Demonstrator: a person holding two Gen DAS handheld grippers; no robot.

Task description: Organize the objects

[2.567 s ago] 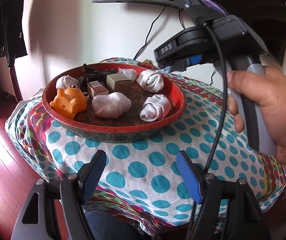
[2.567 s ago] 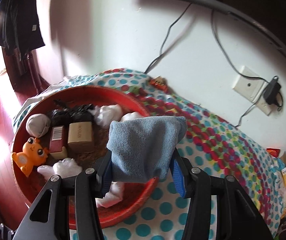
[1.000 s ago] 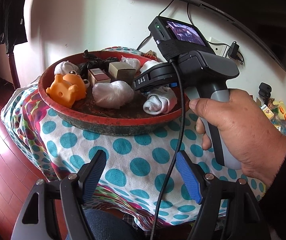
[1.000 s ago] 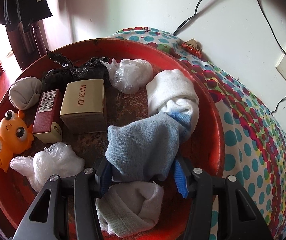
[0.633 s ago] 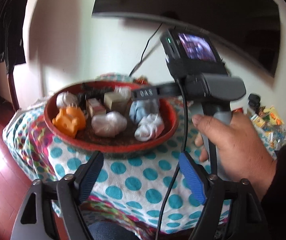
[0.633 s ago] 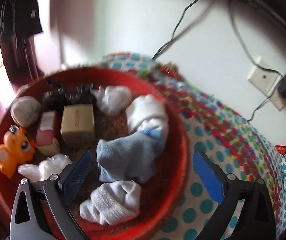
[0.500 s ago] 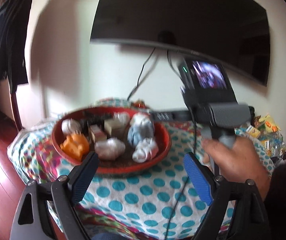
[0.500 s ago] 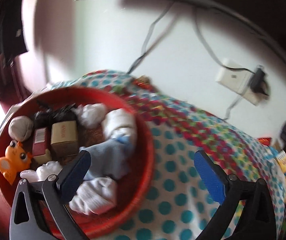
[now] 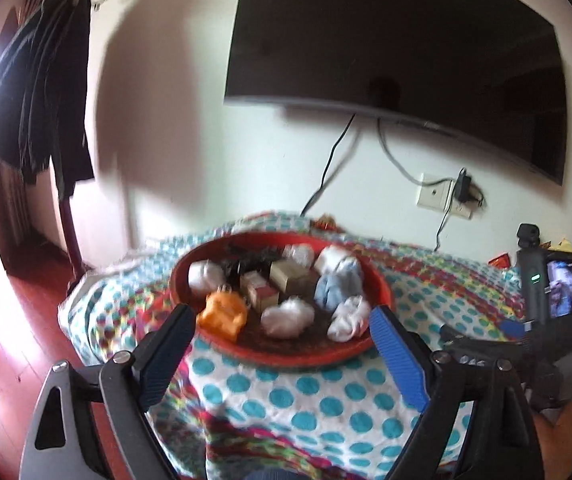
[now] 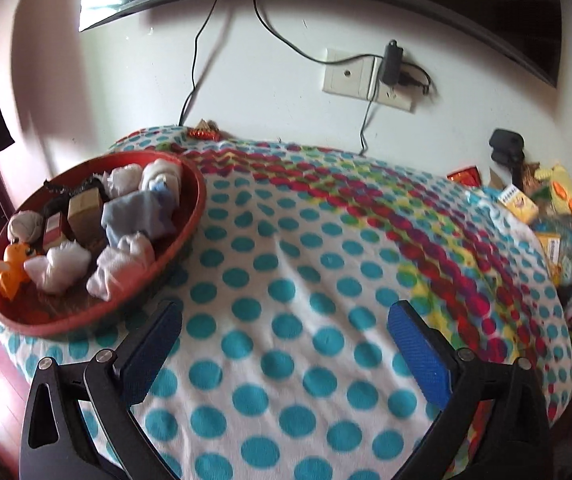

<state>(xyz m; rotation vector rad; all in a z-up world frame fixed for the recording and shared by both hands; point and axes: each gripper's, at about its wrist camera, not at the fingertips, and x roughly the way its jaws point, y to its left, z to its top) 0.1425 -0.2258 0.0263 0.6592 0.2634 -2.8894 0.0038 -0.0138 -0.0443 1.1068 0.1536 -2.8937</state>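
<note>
A round red tray [image 9: 286, 354] [image 10: 196, 216] sits on the left part of a table covered with a dotted cloth [image 10: 318, 320]. In it lie a blue cloth [image 9: 336, 286] [image 10: 138, 216], white rolled socks [image 9: 348, 318], an orange toy [image 9: 224, 312] [image 10: 10, 264], small boxes [image 9: 290, 274] and white bags. My left gripper [image 9: 282, 324] hangs open in front of the tray with nothing between its fingers. My right gripper [image 10: 284, 320] is wide open over the bare cloth, to the right of the tray, and holds nothing. The right gripper's body and screen [image 9: 546, 320] show at the left view's right edge.
A large dark television [image 9: 406, 48] hangs on the wall behind the table, with cables and a wall socket [image 10: 366, 76] below it. Snack packets and boxes [image 10: 542, 216] crowd the table's right end. Dark coats [image 9: 42, 92] hang at the left beside red wooden floor.
My right gripper let go of the blue cloth in the tray, opened wide and swung right over the bare tablecloth. My left gripper opened wider, rose and drew back, so the tray looks smaller.
</note>
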